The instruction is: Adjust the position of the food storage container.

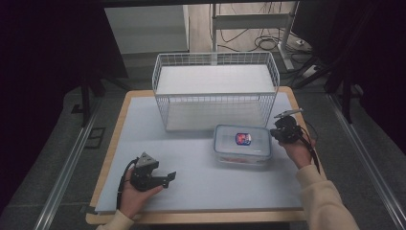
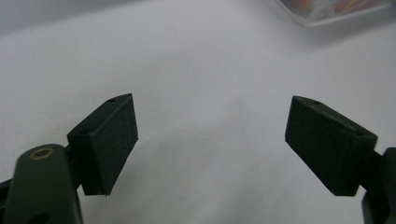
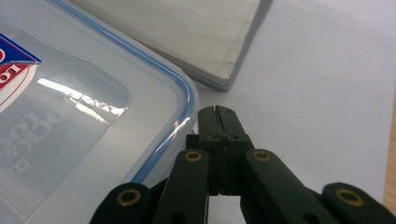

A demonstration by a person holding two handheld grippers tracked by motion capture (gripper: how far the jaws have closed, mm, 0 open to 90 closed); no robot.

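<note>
One clear lidded container, red-blue label, embossed "LOCK" lettering partly readable.

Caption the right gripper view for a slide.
Shut right gripper beside the clear lidded container's blue-sealed corner.

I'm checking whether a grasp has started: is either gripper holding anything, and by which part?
Nothing is held. The right gripper is shut on nothing beside the lidded container; the left gripper is open over bare table.
</note>
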